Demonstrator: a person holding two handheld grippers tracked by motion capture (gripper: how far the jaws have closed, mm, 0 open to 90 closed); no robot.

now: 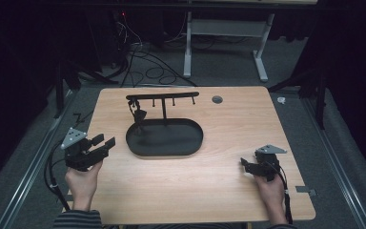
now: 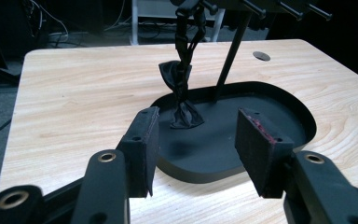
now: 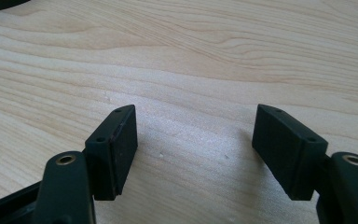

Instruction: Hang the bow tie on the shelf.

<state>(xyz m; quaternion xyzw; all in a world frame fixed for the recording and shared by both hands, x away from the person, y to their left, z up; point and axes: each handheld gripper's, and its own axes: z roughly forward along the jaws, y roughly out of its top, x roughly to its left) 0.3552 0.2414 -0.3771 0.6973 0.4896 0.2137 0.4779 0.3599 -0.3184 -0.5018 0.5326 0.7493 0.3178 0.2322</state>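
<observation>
Pale wooden tabletop [image 1: 181, 191]; small black cloth pouch [image 2: 181, 93] (fabric, I think) hangs from black metal hook stand [image 1: 162, 97] over black oval tray [image 1: 171, 143]. My left gripper [image 2: 196, 151] nearer, spread, empty, pouch straight ahead. Right gripper [image 3: 195, 154] spread, on wood.

Open wood all along the near half of the table [image 1: 190, 191], from the left gripper [image 1: 106, 144] across to the right gripper [image 1: 244, 163]; free passage there. Between the left jaws, empty air, with the tray [image 1: 190, 143] just ahead and its low rim in the way of a level approach. On the tray, a thin post [image 1: 164, 110] upright at the back, carrying a rail [image 1: 162, 96] with short pegs; under the rail's left end, a dark bow [image 2: 179, 77] hanging down onto the tray floor. Room left between post and bow, and wide room over the tray's right part. Bare wood between the right jaws. Behind the table, cables [image 1: 143, 62] and a frame [image 1: 224, 43] on the floor.
</observation>
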